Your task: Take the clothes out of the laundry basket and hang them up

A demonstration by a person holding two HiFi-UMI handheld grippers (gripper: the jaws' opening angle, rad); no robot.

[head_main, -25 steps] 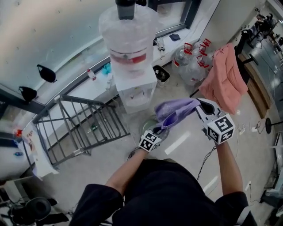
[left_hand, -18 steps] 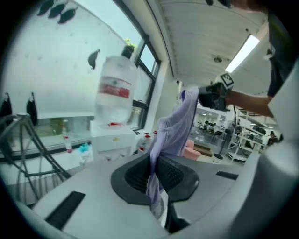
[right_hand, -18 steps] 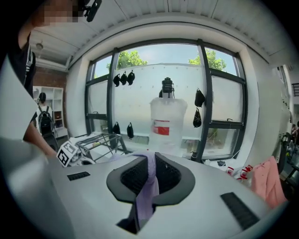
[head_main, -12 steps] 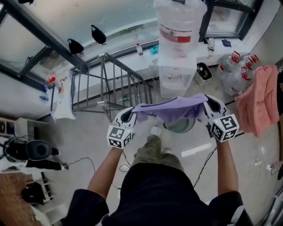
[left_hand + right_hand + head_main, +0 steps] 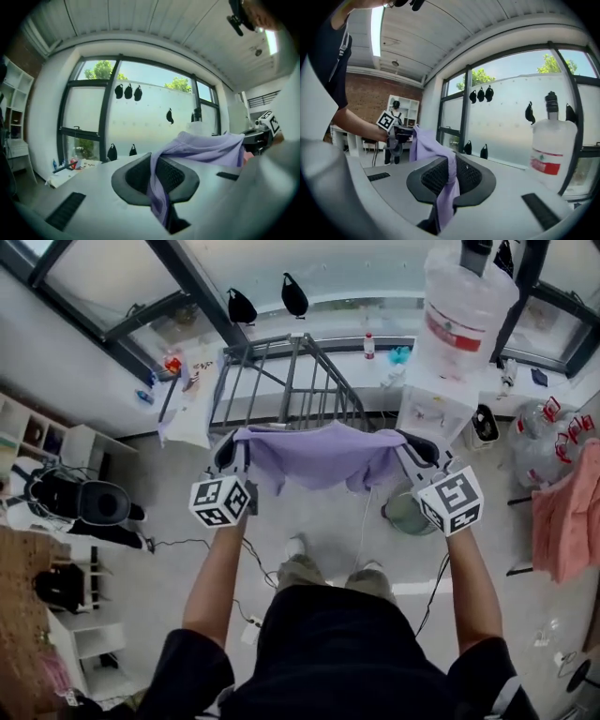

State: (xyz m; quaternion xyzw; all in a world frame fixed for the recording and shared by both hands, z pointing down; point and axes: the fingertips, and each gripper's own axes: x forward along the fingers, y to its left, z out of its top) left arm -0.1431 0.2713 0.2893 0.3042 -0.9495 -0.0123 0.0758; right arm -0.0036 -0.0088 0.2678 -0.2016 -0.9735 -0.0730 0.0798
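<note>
- Stretching between both grippers, the purple garment (image 5: 319, 457) hung as a taut band in front of the person. In the head view it overlapped the near edge of the grey drying rack (image 5: 281, 381) by the window.
- The left gripper (image 5: 231, 444) had its jaws pressed together on one end of the garment. In the left gripper view the fabric ran out between the dark pads and drooped below them.
- The right gripper (image 5: 412, 446) was clamped the same way on the other end, with a fold of purple cloth trailing from its closed jaws.
- Each gripper carried a cube with black-and-white square markers; these were patterns, not words.
- The water dispenser (image 5: 433, 413) stood to the right of the rack. Its upturned bottle (image 5: 464, 296) bore a label with a red band (image 5: 457, 329), whose print was too small to read.
- Spare water jugs (image 5: 553, 432) with red caps sat at the far right, near a pink cloth (image 5: 565, 521) draped over a stand.
- A round greenish tub (image 5: 405, 514) stood on the floor just below the right gripper in the head view.
</note>
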